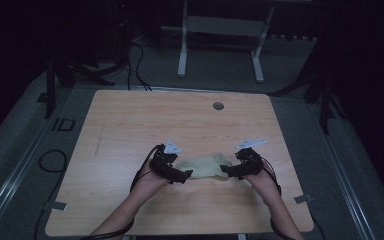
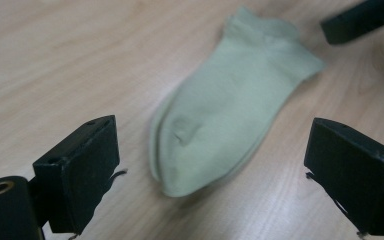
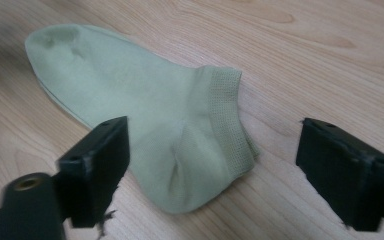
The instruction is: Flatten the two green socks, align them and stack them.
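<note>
Dim room, pale wooden table (image 1: 130,125) lit from above, dark floor and a white desk frame (image 1: 220,35) beyond its far edge. On the near half of that table lies the pale green sock (image 1: 205,166), flat and, as far as I can make out, doubled: two layered edges show at the toe. Its long axis runs left to right across the table, toe end toward my left, ribbed cuff (image 3: 227,120) and heel toward my right. I read that from the gripper views: the left gripper view looks along the sock from its rounded toe (image 2: 180,170) out to the cuff, and the right gripper view has the cuff and heel closest, with the toe far off. So each end sits just in front of one claw. The left gripper (image 1: 182,175) stands at the toe end with its jaws spread wide and nothing between the pads; the toe lies on the wood between and slightly ahead of them, untouched. The right gripper (image 1: 228,171) is likewise released, jaws wide, the cuff lying between them but not pinched. Neither hand is clearly nearer; both are about level with the sock, one at each end. My judgement: any next grasp turns on that axis, left taking toe, right taking cuff.
</note>
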A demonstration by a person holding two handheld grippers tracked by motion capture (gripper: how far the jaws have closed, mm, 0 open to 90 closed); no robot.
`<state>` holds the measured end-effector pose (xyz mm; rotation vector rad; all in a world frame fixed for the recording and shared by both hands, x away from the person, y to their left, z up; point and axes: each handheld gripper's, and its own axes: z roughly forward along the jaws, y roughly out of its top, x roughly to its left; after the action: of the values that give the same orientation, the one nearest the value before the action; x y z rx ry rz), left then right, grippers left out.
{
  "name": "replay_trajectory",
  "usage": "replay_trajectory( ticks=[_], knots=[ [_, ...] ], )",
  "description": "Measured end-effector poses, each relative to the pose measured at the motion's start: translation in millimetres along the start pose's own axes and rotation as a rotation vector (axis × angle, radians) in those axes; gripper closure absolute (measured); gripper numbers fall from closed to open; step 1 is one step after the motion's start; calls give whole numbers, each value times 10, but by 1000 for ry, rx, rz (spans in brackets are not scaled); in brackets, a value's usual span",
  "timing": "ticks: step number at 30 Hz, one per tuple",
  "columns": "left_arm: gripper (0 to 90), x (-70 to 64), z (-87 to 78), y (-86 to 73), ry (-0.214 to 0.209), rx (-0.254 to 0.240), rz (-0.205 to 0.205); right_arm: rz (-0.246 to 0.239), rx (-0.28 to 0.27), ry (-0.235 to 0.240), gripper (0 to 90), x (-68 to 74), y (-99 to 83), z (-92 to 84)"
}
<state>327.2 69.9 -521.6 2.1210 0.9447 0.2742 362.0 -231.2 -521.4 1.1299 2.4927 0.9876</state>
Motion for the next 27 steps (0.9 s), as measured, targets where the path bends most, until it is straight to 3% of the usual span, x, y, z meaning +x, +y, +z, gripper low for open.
replay_trajectory(
  ticks=[2,7,10,13,18,27],
  knots=[
    [77,6,-9,-20,7,-2,-1,7,-21,14,141,-7,-18,-23],
    [59,38,-78,-132,24,-28,-13,20,-46,-17,141,-48,-84,-86],
    [19,51,-122,-185,37,3,-16,19,-54,-25,139,-75,-136,-132],
    [18,55,-169,-243,58,-4,-23,17,-56,-37,140,-105,-188,-186],
    [18,77,-240,-326,60,-10,-30,30,-59,-51,140,-160,-304,-272],
    [18,128,-352,-541,22,-11,-49,58,-55,-64,140,-241,-565,-397]
  ],
)
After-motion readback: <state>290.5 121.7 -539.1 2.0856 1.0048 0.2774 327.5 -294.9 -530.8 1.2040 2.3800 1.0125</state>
